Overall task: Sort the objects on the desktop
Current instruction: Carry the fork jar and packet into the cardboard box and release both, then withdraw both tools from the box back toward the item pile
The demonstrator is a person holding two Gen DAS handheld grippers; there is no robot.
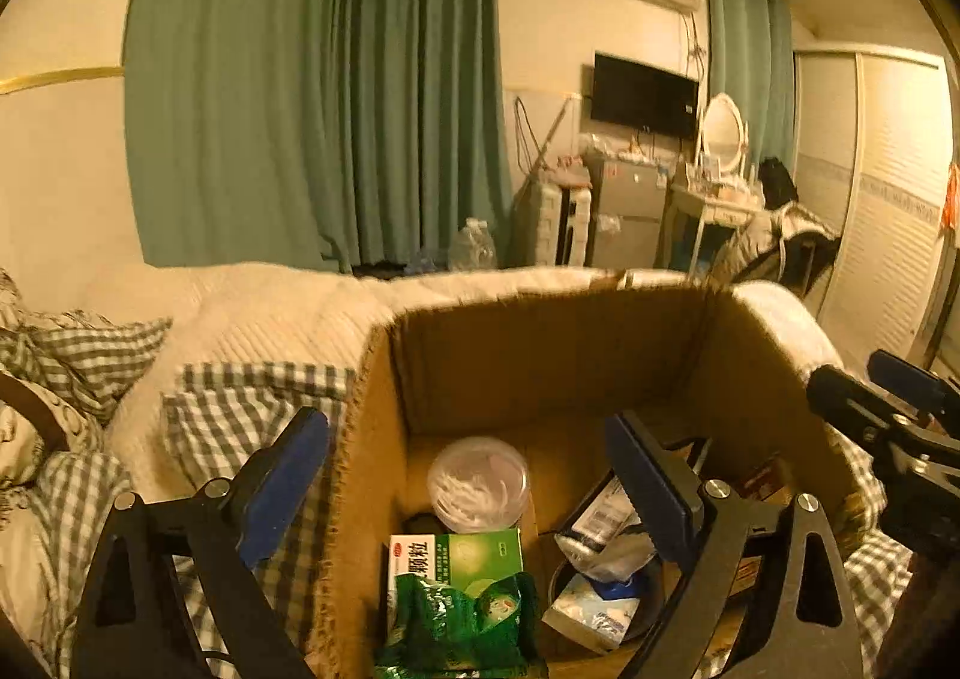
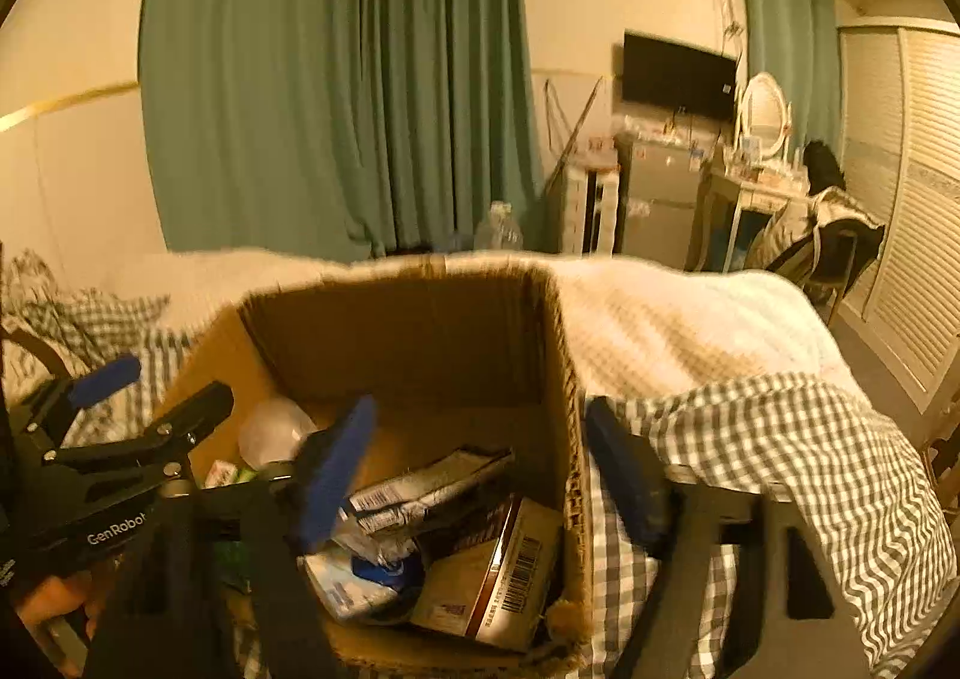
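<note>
An open cardboard box (image 1: 540,355) stands on the bed. In it lie a clear round tub (image 1: 478,484), a green and white medicine box (image 1: 456,556), a green packet (image 1: 462,619) and a white and blue packet (image 1: 594,607). My left gripper (image 1: 465,427) is open and astride the box's left wall, holding nothing. The right wrist view shows the same box (image 2: 390,343) with a brown barcoded carton (image 2: 498,571) and silvery packets (image 2: 420,493). My right gripper (image 2: 480,415) is open and empty, one finger inside the box and one outside its right wall.
A white blanket (image 2: 660,319) and a checked cloth (image 2: 780,439) surround the box. Checked pillows (image 1: 90,355) lie to the left. Behind the bed are green curtains (image 1: 312,90), a water bottle (image 1: 474,244), a small fridge (image 1: 624,211) and a dressing table (image 1: 720,193).
</note>
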